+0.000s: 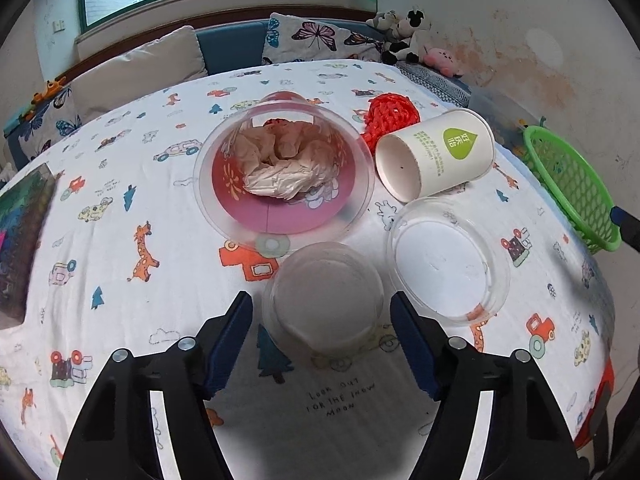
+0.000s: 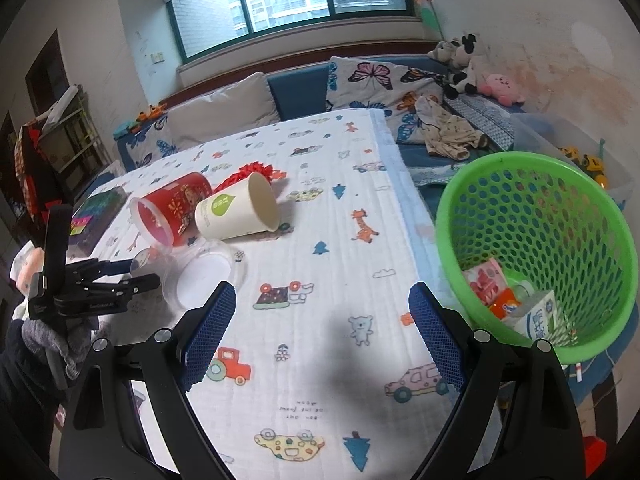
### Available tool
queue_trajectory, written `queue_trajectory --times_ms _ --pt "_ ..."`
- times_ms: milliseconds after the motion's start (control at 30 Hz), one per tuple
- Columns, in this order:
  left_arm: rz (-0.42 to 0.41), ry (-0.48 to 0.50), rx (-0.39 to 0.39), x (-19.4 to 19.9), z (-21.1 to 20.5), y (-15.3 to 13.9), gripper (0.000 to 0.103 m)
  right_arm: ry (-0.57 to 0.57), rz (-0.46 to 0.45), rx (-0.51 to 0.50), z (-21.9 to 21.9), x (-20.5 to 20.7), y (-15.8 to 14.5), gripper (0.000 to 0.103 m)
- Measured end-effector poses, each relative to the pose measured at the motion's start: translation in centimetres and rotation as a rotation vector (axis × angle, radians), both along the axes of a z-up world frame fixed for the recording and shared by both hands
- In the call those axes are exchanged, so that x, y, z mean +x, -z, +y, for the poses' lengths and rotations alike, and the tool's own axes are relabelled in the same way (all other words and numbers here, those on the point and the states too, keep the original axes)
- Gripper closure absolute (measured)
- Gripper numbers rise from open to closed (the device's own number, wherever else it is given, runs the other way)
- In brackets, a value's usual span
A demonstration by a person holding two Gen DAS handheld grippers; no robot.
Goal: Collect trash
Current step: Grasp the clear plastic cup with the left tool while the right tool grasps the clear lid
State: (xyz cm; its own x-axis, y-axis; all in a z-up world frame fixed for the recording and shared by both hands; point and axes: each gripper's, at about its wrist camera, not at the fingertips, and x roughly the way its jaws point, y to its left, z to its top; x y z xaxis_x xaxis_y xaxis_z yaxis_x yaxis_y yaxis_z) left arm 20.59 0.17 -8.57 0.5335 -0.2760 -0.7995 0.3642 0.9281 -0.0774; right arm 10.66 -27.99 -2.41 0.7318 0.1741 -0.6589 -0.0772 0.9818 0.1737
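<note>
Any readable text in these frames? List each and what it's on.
"LOOK OUT FOR THE SNOW MOON", roughly: tablecloth, small hand-lettered print.
Green drop logo and lines of print on paper cup: characters too small to read.
Carton in green basket: lettering blurred.
Orange packet: brand unreadable.

Home: cushioned window bench (image 2: 256, 100), plush toys (image 2: 460, 60).

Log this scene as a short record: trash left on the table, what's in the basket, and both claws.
on table: paper cup on its side; red tub on its side with crumpled paper inside; red net; two clear lids
basket: green, holds cartons and wrappers
left claw: open, around the small clear lid, pads apart from it
right claw: open, empty
</note>
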Motion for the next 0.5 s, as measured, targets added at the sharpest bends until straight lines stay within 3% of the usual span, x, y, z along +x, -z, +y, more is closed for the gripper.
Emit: queue_trajectory --times_ms 167,500 --pt "-0.002 0.006 -0.001 0.2 -0.1 0.2 0.046 -0.029 0.009 -0.009 1.0 0.4 0.3 0.015" --pt "-0.033 -0.023 -0.032 -0.4 0.9 -1.0 0.047 -0.104 0.041 -0.001 3.3 1.3 1.3 0.015"
